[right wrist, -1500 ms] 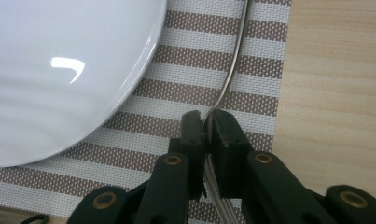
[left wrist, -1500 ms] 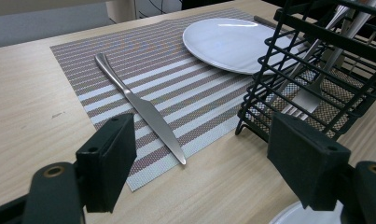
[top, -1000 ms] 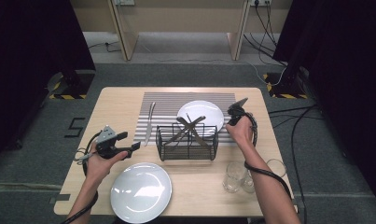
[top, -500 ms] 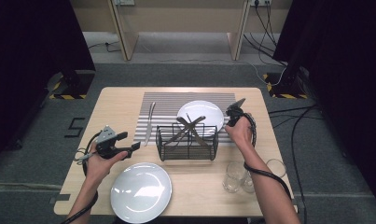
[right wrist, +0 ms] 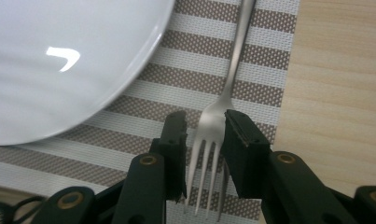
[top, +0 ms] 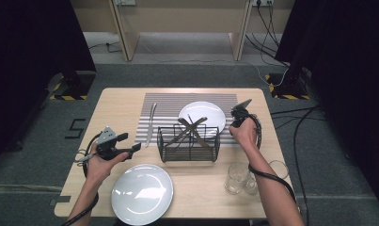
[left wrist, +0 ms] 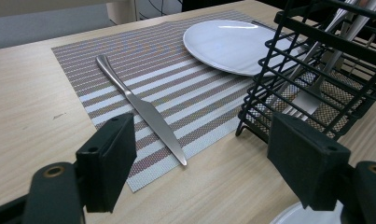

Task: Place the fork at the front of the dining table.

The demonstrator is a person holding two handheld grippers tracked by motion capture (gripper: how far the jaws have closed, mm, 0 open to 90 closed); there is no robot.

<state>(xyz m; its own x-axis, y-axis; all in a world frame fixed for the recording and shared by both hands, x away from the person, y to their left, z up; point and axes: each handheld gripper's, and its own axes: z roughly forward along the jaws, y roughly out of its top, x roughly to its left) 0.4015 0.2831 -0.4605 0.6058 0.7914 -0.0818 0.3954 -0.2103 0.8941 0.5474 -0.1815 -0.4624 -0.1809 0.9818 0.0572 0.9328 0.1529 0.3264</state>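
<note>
Compared with a second ago, both hands are seen in the same places, while the jaws of the right claw (right wrist: 205, 122) have just been opening; the fork (right wrist: 214, 122) is between them, its neck flanked by the pads with slight gaps, so it is no longer pinched. The fork is laid flat on the striped placemat (right wrist: 251, 84), just beside the white plate (right wrist: 59, 60), its tines toward the claw and its handle running straight away. The left claw (left wrist: 202, 154) is held wide and empty above the counter (left wrist: 27, 107), facing a knife (left wrist: 139, 109) on the mat. Crossed cutlery is held in the wire basket (top: 189, 143).
</note>
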